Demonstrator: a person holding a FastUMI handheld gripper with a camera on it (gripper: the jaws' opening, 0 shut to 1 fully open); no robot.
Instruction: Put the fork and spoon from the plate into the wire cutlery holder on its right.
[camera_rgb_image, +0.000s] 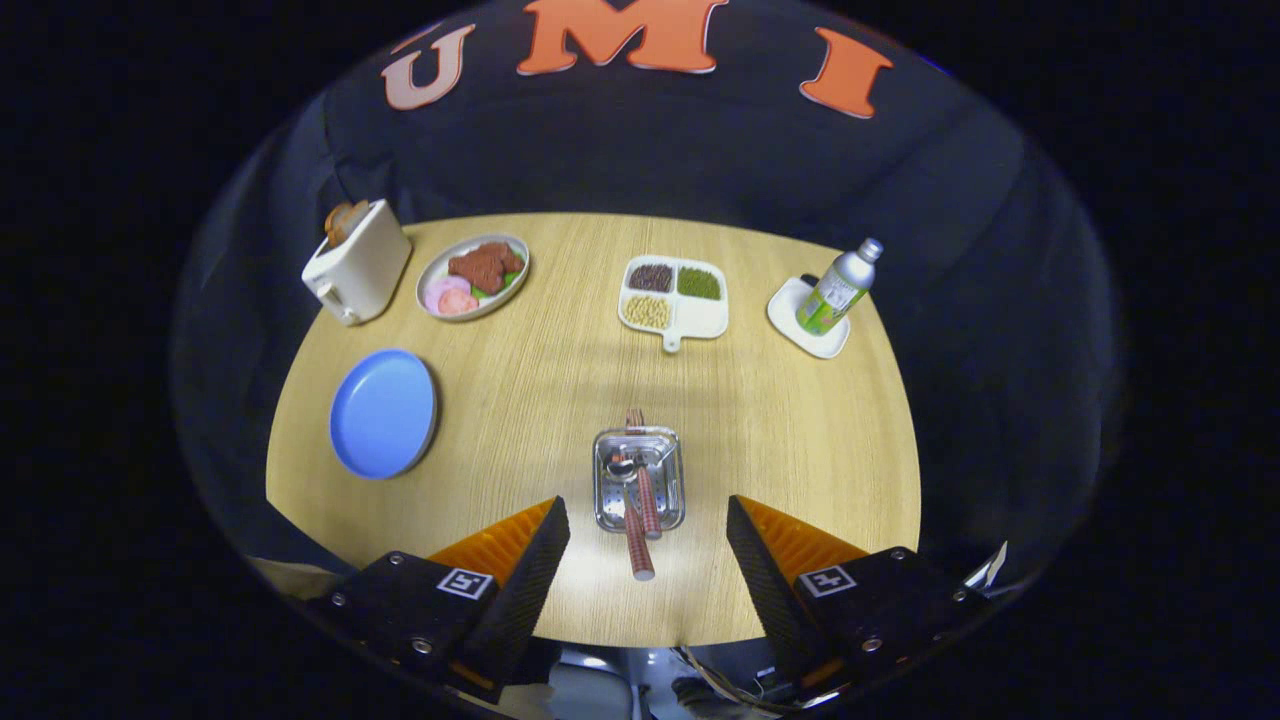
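1. Two black-and-orange ribbed fingers (548, 545) of the one gripper (648, 540) stand wide apart over the near edge of the round light-wood desk (800, 460), gripping nothing.
2. One shiny perforated metal cutlery holder (639, 478) sits between and just ahead of the fingertips, near the desk's near edge.
3. Inside the holder lie two utensils with red-patterned handles (640, 540); their handles stick out toward the near edge. A spoon bowl (622, 466) shows at the holder's far end; which utensil is the fork cannot be told.
4. One round blue plate (384, 412) rests by the desk's left edge, well apart from the holder, with nothing on it.
5. One white toaster (358, 262) holding one slice of bread stands at the far left edge.
6. One oval dish of brown, pink and green food (473, 276) sits just beside the toaster.
7. One white four-compartment tray (674, 296) lies near the far edge: three compartments hold dark, green and yellow beans, and one is bare.
8. One silver bottle with a green label (838, 287) stands on one small white square coaster (808, 320) at the far right edge.
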